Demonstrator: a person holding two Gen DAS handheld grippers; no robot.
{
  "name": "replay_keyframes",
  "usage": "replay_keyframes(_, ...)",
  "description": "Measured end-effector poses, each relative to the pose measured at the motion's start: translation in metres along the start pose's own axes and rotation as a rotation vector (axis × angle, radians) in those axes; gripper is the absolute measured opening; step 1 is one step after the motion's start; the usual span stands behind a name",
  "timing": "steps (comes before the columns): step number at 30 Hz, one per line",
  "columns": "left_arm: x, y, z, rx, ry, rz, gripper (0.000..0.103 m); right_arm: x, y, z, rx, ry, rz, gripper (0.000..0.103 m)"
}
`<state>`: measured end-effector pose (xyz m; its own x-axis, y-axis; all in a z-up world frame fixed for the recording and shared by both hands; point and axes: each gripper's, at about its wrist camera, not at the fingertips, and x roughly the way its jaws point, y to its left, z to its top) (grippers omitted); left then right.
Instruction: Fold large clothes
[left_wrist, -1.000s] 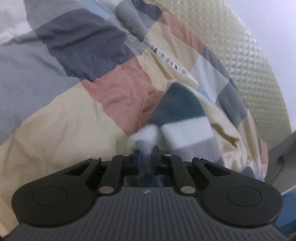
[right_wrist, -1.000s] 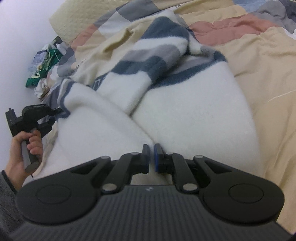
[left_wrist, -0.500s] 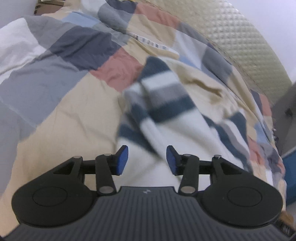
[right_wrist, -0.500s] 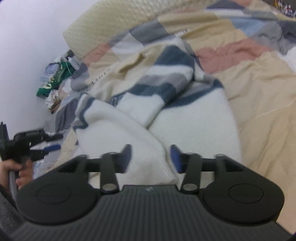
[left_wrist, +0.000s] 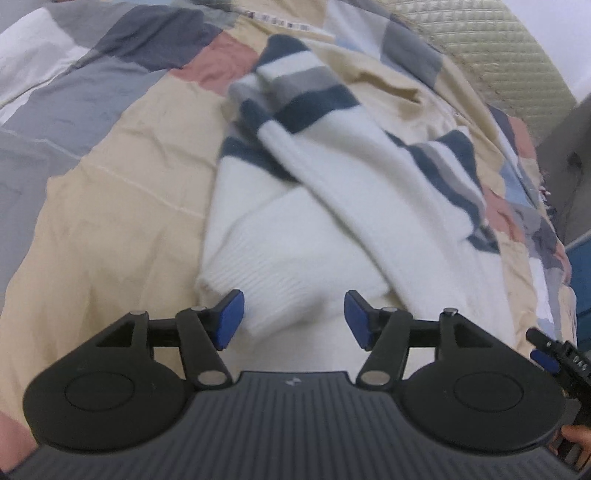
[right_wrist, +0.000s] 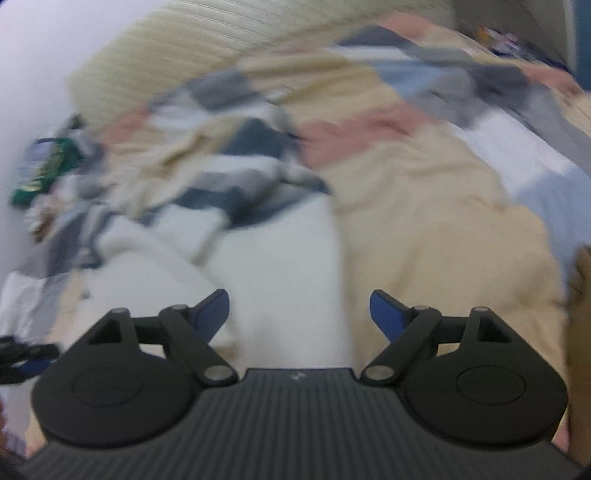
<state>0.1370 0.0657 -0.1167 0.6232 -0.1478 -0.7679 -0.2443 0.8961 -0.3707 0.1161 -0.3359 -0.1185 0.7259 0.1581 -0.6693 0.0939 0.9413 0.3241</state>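
Note:
A white sweater (left_wrist: 314, 221) with navy and grey striped sleeves lies on the patchwork bed. Both sleeves are crossed over its body. My left gripper (left_wrist: 293, 319) is open and empty, just above the sweater's ribbed hem. My right gripper (right_wrist: 299, 314) is open and empty above the white sweater (right_wrist: 280, 266) body; that view is blurred by motion. The right gripper's tip (left_wrist: 550, 354) shows at the left view's right edge, and the left gripper's tip (right_wrist: 26, 360) shows at the right view's left edge.
The sweater rests on a patchwork duvet (left_wrist: 110, 147) of beige, pink, grey and white squares. A cream quilted headboard (left_wrist: 498, 62) stands behind it. Green packets and clutter (right_wrist: 40, 173) lie by the wall beside the bed.
My left gripper let go of the striped sleeve, which now lies across the sweater, and opened wide. My right gripper opened too, and both pulled back from the sweater.

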Motion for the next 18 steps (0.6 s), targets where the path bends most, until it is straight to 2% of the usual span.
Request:
replay_keyframes(2, 0.002, 0.005, 0.003, -0.030, 0.007, 0.026, 0.067, 0.013, -0.011, -0.001, 0.058, 0.043, -0.027, 0.085)
replay_keyframes(4, 0.004, 0.009, 0.006, -0.056, 0.016, 0.036, 0.068, 0.023, -0.021, -0.005, 0.132, 0.091, -0.008, 0.085)
replay_keyframes(8, 0.010, 0.014, 0.008, -0.069, 0.039, 0.059, 0.070, 0.038, -0.036, -0.015, 0.315, 0.180, 0.157, 0.085)
replay_keyframes(11, 0.016, 0.022, 0.010, -0.116, 0.051, 0.072, 0.071, 0.041, -0.033, -0.019, 0.363, 0.211, 0.265, 0.087)
replay_keyframes(16, 0.028, 0.039, 0.010, -0.221, 0.099, 0.036, 0.075, 0.038, -0.024, -0.019, 0.401, 0.216, 0.356, 0.087)
replay_keyframes(18, 0.034, 0.046, 0.008, -0.276, 0.140, -0.033, 0.075, 0.037, -0.023, -0.019, 0.416, 0.221, 0.380, 0.087)
